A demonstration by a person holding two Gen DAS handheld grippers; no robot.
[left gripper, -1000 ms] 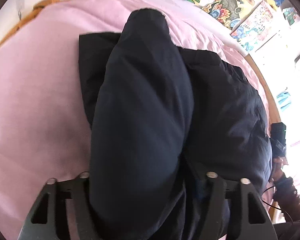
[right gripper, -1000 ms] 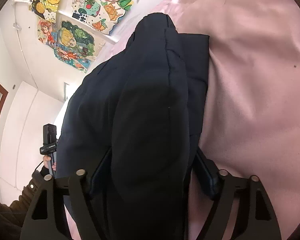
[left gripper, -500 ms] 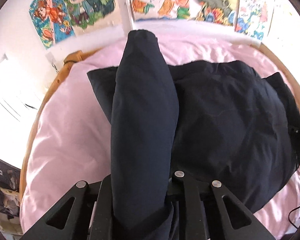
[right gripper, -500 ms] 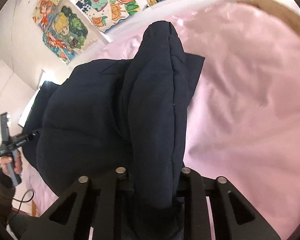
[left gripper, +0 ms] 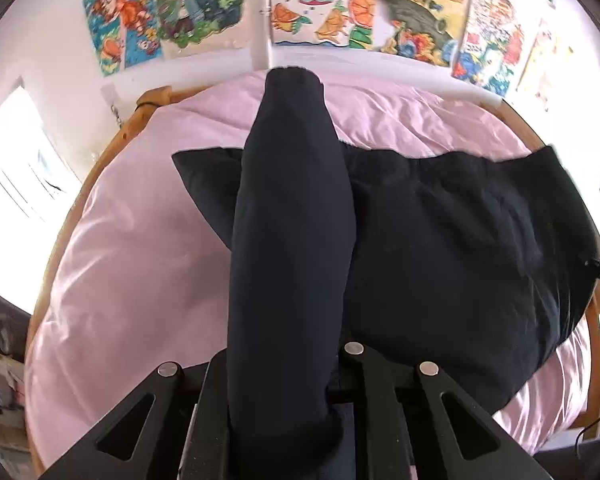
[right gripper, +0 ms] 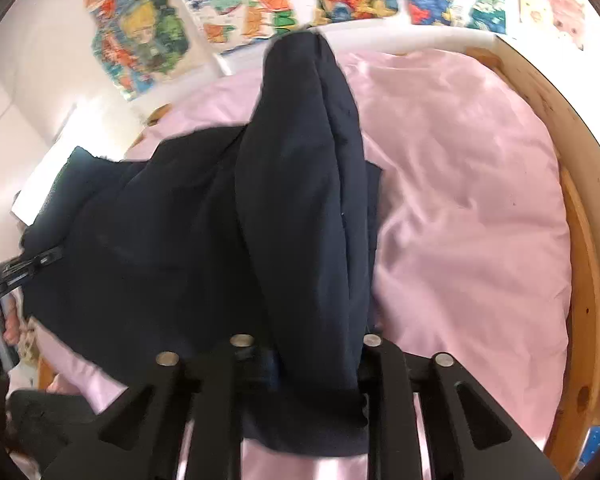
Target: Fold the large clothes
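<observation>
One dark navy garment point(left gripper: 452, 248) is being lifted off the pink bed point(left gripper: 140, 248), where a second ago most of it was lying bunched low. The jaws of the left gripper point(left gripper: 284, 392) have just been closing and are being kept clamped on a fold of it; those of the right gripper point(right gripper: 304, 380), just reopened slightly, are being held narrowly around another fold. A raise for spreading or folding over is judged to be underway. Two grippers, one garment and several wall posters point(left gripper: 180, 8) are being counted.
</observation>
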